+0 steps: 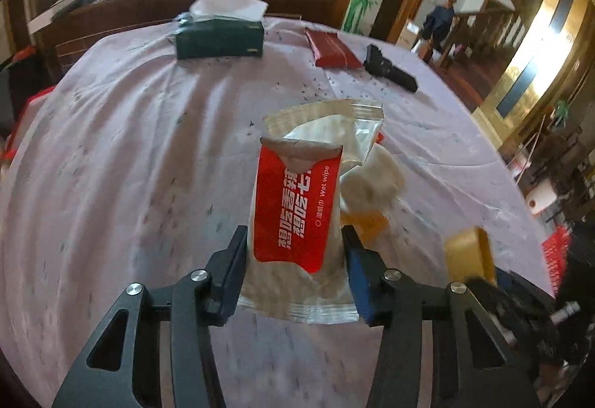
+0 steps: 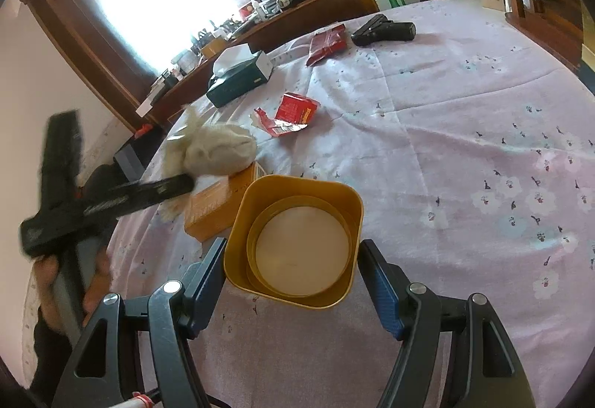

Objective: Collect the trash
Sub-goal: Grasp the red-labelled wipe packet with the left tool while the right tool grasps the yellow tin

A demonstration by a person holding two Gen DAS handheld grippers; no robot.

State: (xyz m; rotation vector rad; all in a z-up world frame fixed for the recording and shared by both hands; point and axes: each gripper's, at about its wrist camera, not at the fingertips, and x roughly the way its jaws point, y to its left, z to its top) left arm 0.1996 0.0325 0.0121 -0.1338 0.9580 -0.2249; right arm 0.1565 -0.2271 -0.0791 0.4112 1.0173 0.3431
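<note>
A red-and-clear plastic wet-wipe wrapper (image 1: 297, 222), torn open at its far end, is held upright between the jaws of the left gripper (image 1: 295, 266), which are closed against its two sides above the lilac floral tablecloth (image 1: 130, 147). Beyond it, at 1 o'clock, a crumpled off-white tissue wad (image 1: 372, 177) is seen resting on a flat orange carton (image 1: 366, 225). In the right wrist view, a yellow rounded-square metal tin (image 2: 297, 244) is framed by the right gripper (image 2: 292, 270); the left finger touches its wall, while a narrow gap is visible at the right finger, so a firm grip cannot be confirmed. Inside the tin a circular inner rim and a pale disc are shown; no trash is seen in it. At 12 o'clock from the tin, a torn red foil packet (image 2: 292, 116) lies on the cloth. Farther off, a dark green tissue box (image 2: 240, 80) is placed at 11 o'clock, a dark red pouch (image 2: 327, 43) and a black handheld device (image 2: 385, 30) at 1 o'clock.
</note>
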